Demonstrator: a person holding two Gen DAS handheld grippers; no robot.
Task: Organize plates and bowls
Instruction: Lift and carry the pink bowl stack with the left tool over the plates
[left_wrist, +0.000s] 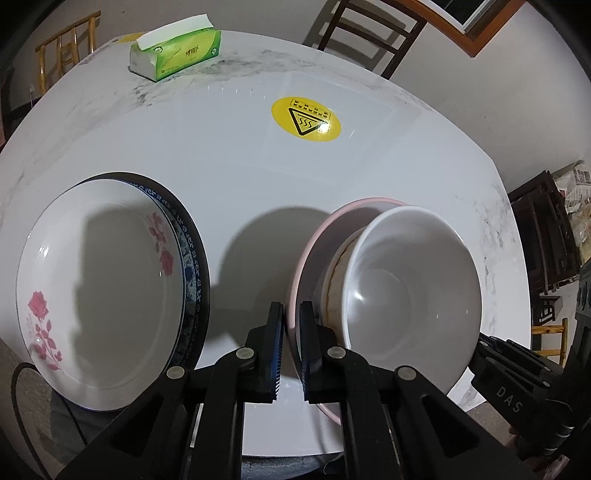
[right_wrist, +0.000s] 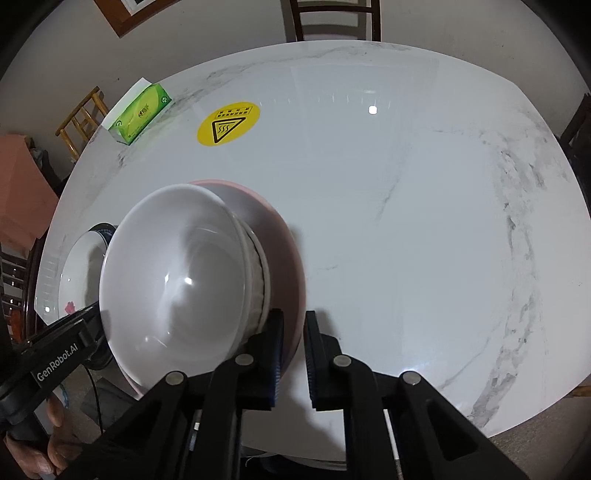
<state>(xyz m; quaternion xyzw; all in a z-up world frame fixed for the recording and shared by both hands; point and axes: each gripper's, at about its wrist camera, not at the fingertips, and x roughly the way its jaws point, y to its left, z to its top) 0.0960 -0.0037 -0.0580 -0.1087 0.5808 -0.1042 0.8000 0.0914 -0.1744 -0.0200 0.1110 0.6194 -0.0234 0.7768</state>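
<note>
**A:** Where do you stand with the dishes?

**B:** You have two stacks on the marble table (right_wrist: 406, 221). On one side the rose-patterned plate (left_wrist: 99, 291) sits inside a blue-patterned plate (left_wrist: 190, 254). Beside it, apart from that pair, the white bowl (left_wrist: 402, 291) is nested in another bowl with a brownish pattern (left_wrist: 334, 288), and both rest on the pink plate (left_wrist: 310, 266).

**A:** And your grippers?

**B:** Your left gripper (left_wrist: 291, 314) is clamped on the near rim of the pink plate, one pad outside and one inside. Your right gripper (right_wrist: 295, 328) is closed on the same plate's rim at the opposite side. The plate looks tipped, so you seem to be carrying it with the bowls on board.

**A:** What's left?

**B:** Probably uniting the stacks: bowls off the pink plate, then that plate onto the other two. Mind the bowls; they could slide.

**A:** Anything else around?

**B:** Only a green tissue pack (left_wrist: 175, 50) and a yellow hot-surface sticker (left_wrist: 306, 119), well away.
</note>
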